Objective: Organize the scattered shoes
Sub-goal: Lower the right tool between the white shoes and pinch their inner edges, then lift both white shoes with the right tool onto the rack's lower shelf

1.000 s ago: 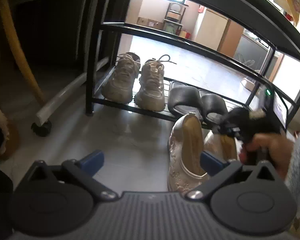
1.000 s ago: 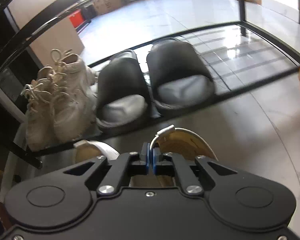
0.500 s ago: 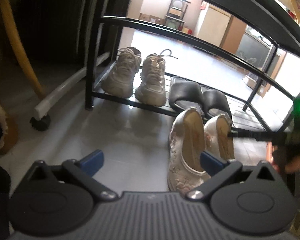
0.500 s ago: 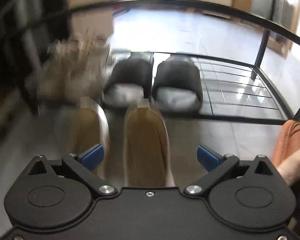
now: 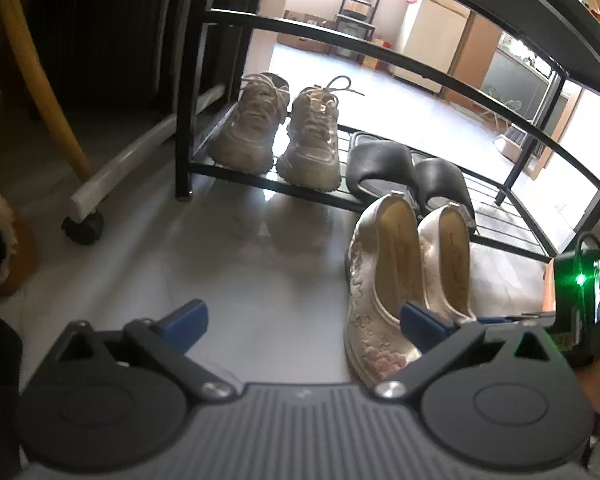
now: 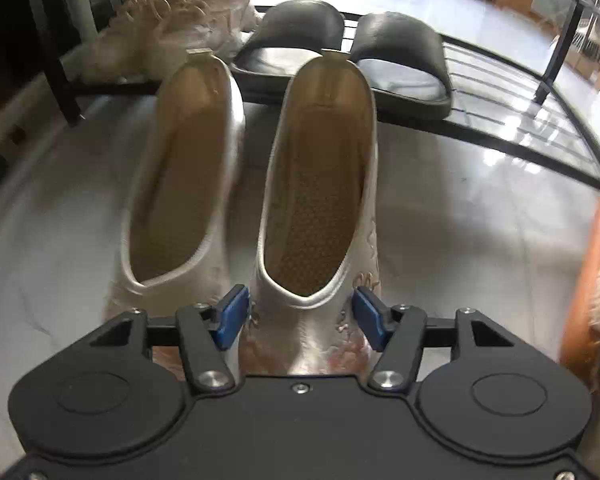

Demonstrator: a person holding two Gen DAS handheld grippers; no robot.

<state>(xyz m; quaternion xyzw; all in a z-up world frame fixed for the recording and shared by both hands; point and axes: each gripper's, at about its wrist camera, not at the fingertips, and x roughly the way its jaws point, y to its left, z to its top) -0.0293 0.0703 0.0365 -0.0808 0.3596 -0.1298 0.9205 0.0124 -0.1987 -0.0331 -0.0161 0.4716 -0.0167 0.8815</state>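
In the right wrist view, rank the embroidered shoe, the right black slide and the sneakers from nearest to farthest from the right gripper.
1. Embroidered shoe: toe between the open jaws of the right gripper, on the floor.
2. Right black slide: straight ahead, on the rack.
3. Sneakers: far left on the rack.

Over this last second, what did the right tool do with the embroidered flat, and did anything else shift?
The right tool let go of the right embroidered flat, which it had pinched at the heel, and drew back to the toe, pads open either side. That flat now sits beside the left embroidered flat. The left tool, sneakers and black slides stayed put.
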